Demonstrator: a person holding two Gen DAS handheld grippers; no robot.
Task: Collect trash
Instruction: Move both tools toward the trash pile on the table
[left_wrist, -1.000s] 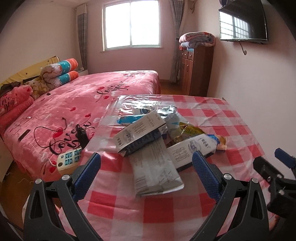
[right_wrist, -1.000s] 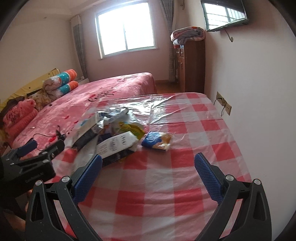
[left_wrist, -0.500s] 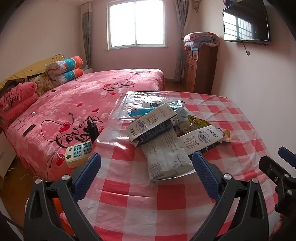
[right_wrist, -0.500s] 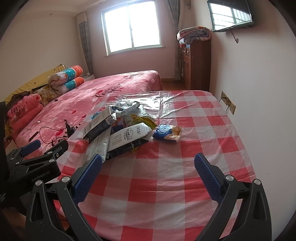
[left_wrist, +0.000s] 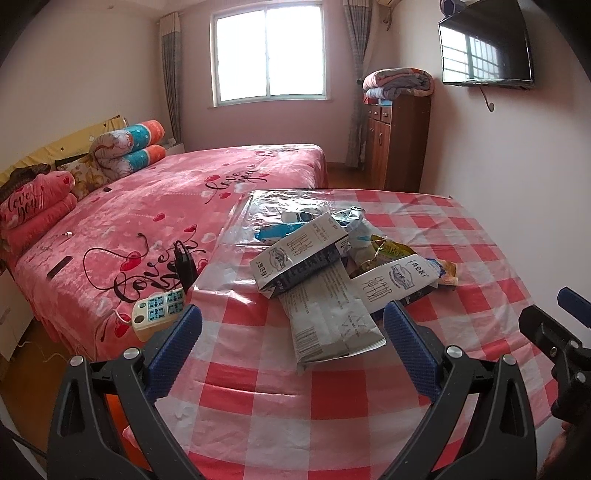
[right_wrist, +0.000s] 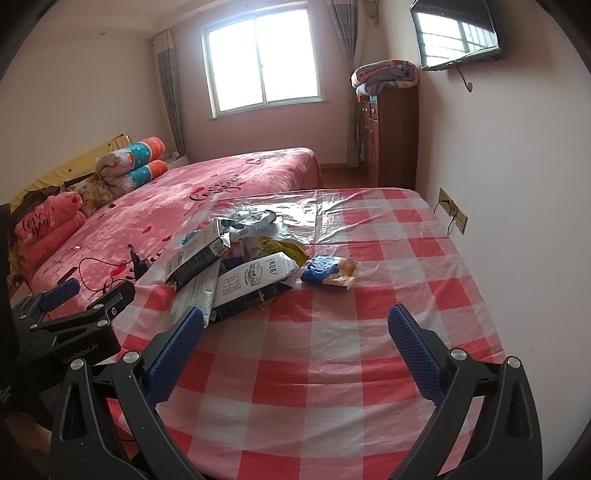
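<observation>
A pile of trash lies on the red-checked table (left_wrist: 258, 398): two milk cartons (left_wrist: 301, 253) (left_wrist: 397, 282), a flat grey-white bag (left_wrist: 332, 325), a yellow wrapper (left_wrist: 388, 251) and a blue snack packet (right_wrist: 328, 271) a little apart to the right. My left gripper (left_wrist: 291, 332) is open and empty, held back from the near edge of the pile. My right gripper (right_wrist: 295, 347) is open and empty over the bare near part of the table (right_wrist: 332, 369). The left gripper also shows in the right wrist view (right_wrist: 96, 299).
A pink bed (left_wrist: 147, 221) stands left of the table, with a power strip (left_wrist: 159, 312) and a black charger (left_wrist: 184, 264) near its edge. A wall (right_wrist: 517, 184) with a socket (right_wrist: 452, 214) borders the table's right side. A wooden cabinet (left_wrist: 395, 144) stands at the back.
Both grippers have pulled back and risen from the pile, so more of the table's near part shows. The trash has not moved. Both stay open.
</observation>
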